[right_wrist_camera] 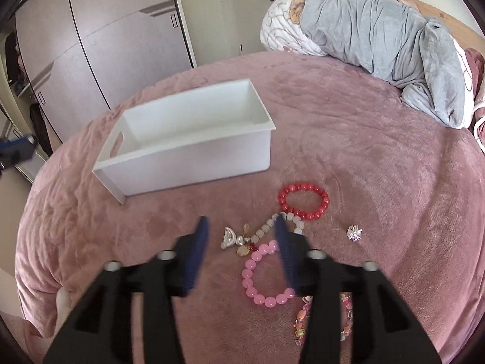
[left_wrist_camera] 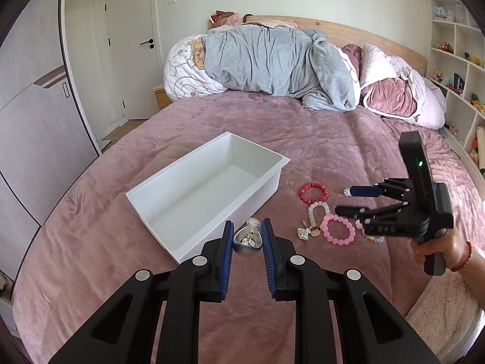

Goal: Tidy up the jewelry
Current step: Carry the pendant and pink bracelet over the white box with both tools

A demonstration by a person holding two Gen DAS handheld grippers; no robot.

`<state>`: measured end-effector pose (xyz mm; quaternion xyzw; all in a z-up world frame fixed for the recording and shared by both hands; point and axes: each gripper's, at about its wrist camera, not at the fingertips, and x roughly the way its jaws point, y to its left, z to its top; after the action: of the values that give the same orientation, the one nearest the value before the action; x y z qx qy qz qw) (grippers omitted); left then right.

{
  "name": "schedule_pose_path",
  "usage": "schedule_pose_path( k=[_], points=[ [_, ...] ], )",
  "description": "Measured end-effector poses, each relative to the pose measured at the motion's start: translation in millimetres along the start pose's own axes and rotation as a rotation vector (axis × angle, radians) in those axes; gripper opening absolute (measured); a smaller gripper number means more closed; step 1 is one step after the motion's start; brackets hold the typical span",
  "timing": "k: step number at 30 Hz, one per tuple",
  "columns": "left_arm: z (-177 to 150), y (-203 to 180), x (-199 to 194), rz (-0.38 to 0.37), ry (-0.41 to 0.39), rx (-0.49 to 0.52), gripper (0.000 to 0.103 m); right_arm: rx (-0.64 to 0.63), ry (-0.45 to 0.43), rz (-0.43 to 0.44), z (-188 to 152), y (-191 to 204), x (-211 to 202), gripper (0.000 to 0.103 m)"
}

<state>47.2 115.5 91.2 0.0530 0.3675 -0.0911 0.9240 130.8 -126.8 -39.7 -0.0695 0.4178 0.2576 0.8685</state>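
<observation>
Our white bin point(left_wrist_camera: 194, 200) sits bare; left claw point(left_wrist_camera: 247, 236) grips a silver heart charm point(left_wrist_camera: 247, 241) beside it, right claw point(right_wrist_camera: 242, 242) released.

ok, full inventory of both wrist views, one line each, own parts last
white bin: 1, white, on the bed left of the jewelry, nothing inside
silver charm piece: 1, silver, held between the left jaws near the bin's near corner
red bead bracelet: 1, red, on the bedspread, farthest of the bracelets
white bead bracelet: 1, whitish with charms, just nearer than the red one
pink bead bracelet: 1, pink, under the right jaws
multicolour bracelet: 1, mixed pastel, nearest, partly hidden
silver brooch: 1, silver, right of the bracelets
bedspread: 1, pink
grey blanket: 1, grey, by the headboard
left gripper: shut on the charm piece
right gripper: open
</observation>
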Motion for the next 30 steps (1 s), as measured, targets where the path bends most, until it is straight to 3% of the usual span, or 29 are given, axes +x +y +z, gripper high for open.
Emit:
schedule_pose_path(
  k=[3,10,13,16,18,21,26,30],
  points=[
    [10.9,-2.1,-2.7,0.006,-0.004,0.004,0.023,-0.017,0.069,-0.004,-13.5,2.2,20.3,0.050],
    [33.4,-9.1,21.6,-0.010,-0.034,-0.045,0.024,-0.056,0.179,-0.034,-35.0,10.4,50.7,0.041],
    [30.5,-12.3,36.7,-0.008,-0.021,-0.053,0.024,-0.063,0.201,-0.046,-40.0,10.8,58.3,0.039],
    [22.3,-14.8,49.9,-0.012,0.007,-0.037,0.024,-0.063,0.247,-0.041,-45.4,11.3,70.3,0.030],
    [17.1,-14.9,54.6,-0.017,0.004,-0.030,0.024,-0.052,0.258,-0.026,-49.3,12.3,74.9,0.016],
    [13.8,-13.2,63.2,-0.024,0.003,-0.042,0.024,-0.044,0.269,-0.018,-51.2,14.2,79.5,0.013],
    [14.0,-4.4,76.2,-0.010,-0.022,-0.045,0.024,0.090,0.252,0.113,-49.8,1.4,76.1,0.012],
    [15.0,12.7,86.7,-0.014,-0.045,-0.152,0.024,0.124,0.202,0.182,-45.5,2.8,65.1,0.012]
  ],
)
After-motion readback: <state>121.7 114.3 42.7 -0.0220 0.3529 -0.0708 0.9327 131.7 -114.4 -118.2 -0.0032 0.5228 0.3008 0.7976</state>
